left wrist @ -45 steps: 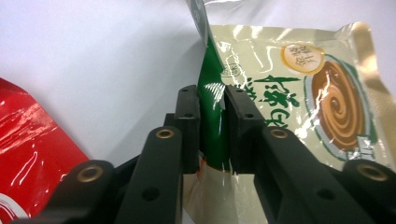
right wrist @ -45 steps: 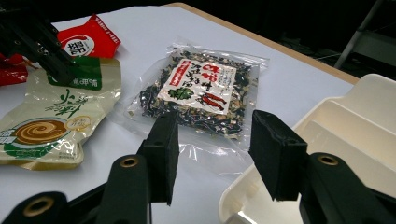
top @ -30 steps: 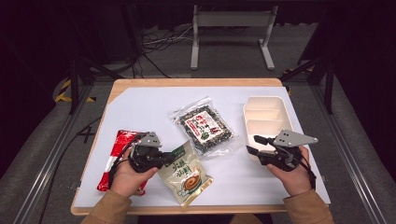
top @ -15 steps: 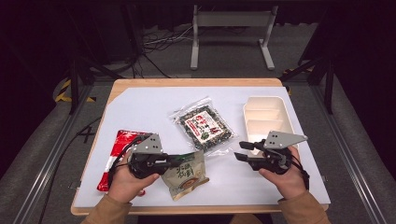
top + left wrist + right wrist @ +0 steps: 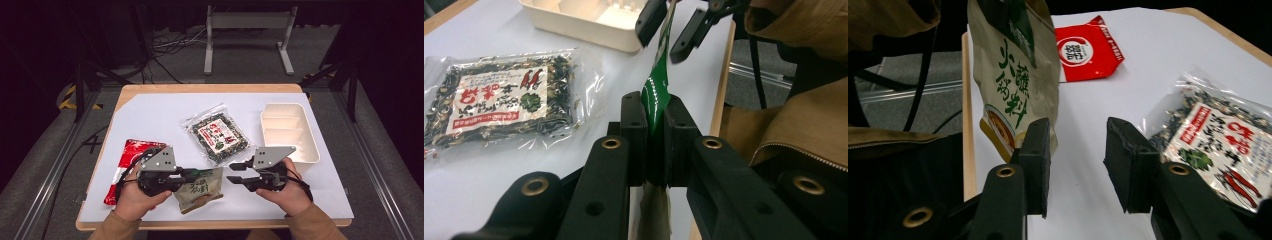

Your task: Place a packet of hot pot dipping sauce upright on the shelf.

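The left gripper [image 5: 655, 112] is clamping the green-topped sauce packet [image 5: 200, 187] by its edge, while the right gripper [image 5: 1075, 150], jaws just closing yet parted, is gripping nothing.

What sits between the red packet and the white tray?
In the high view, between the red packet and white tray lies the clear seaweed bag, with bare table around it.

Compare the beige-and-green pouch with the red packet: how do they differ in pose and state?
The beige-and-green pouch is lifted and hangs upright, its green top edge clamped in the left tongs; the red packet lies flat on the table, ungripped. The pouch sits near the table's front edge between the hands, close to the open right tongs; the red packet lies at the left side. Both are sealed snack-type packs.
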### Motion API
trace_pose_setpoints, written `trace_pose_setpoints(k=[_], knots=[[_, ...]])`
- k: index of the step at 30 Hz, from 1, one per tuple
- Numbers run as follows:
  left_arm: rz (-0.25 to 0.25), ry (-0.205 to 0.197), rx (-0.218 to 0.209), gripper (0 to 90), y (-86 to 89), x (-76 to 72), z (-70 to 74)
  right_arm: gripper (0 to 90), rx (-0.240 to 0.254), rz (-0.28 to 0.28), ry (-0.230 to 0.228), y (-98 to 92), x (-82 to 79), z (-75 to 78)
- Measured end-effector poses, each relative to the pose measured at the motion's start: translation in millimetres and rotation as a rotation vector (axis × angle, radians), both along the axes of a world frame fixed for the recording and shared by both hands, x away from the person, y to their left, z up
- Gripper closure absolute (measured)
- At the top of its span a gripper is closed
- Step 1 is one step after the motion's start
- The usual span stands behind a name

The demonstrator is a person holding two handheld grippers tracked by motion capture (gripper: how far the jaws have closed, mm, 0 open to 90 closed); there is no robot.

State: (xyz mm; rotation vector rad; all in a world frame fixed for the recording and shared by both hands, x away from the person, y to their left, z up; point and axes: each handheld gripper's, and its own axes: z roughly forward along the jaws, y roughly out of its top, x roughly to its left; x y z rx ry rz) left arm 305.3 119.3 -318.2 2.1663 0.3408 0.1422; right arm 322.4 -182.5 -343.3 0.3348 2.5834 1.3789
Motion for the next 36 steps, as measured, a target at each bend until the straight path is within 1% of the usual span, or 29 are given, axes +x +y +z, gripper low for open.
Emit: trace_pose_setpoints(k=[5,7,8,9,10,11,13,15,17,20,25,29,34,36], knots=[[-0.005,-0.01,0.008,82.5,-2.0,-2.8,1.1,62.7,-0.024,0.049,-0.001,15.7,1.8,2.8],[-0.005,-0.015,0.007,82.5,-2.5,-3.8,1.6,63.3,-0.032,0.055,-0.004,19.0,2.1,3.4],[-0.005,-0.018,0.007,82.5,-2.7,-4.5,2.3,66.1,-0.063,0.075,-0.004,26.6,3.2,4.4],[-0.005,-0.018,0.007,82.5,-2.7,-4.5,2.3,66.1,-0.063,0.075,-0.004,26.6,3.2,4.4],[-0.007,-0.02,0.008,82.5,-2.9,-4.8,2.6,66.7,-0.076,0.081,-0.008,29.5,3.9,4.6],[-0.006,-0.021,0.007,82.4,-3.2,-5.1,2.8,69.4,-0.1,0.093,-0.005,34.5,5.3,4.9],[-0.008,-0.025,0.009,82.5,-3.9,-5.2,2.9,71.0,-0.107,0.097,-0.004,36.2,5.8,5.0],[-0.008,-0.031,0.013,82.4,-4.9,-5.4,2.6,72.9,-0.138,0.112,-0.012,41.2,7.1,5.6],[-0.009,-0.035,0.016,82.4,-5.9,-5.1,2.1,74.0,-0.154,0.126,-0.013,44.2,7.8,5.9],[-0.006,-0.035,0.011,82.4,-6.8,-4.7,1.5,75.9,-0.163,0.148,-0.013,49.2,8.4,5.7],[-0.002,-0.038,0.018,82.3,-8.5,-4.2,0.2,79.9,-0.191,0.169,-0.023,55.1,10.3,5.2],[0.002,-0.032,0.014,82.3,-7.9,-3.0,-1.0,82.3,-0.211,0.188,-0.013,57.7,11.8,4.7],[0.012,-0.034,0.01,81.5,-6.8,-2.3,-2.0,89.0,-0.204,0.21,0.007,57.1,13.0,4.3],[0.023,-0.038,0.0,79.2,-6.3,-2.1,-2.2,89.4,-0.202,0.215,0.006,56.4,12.6,4.7]])
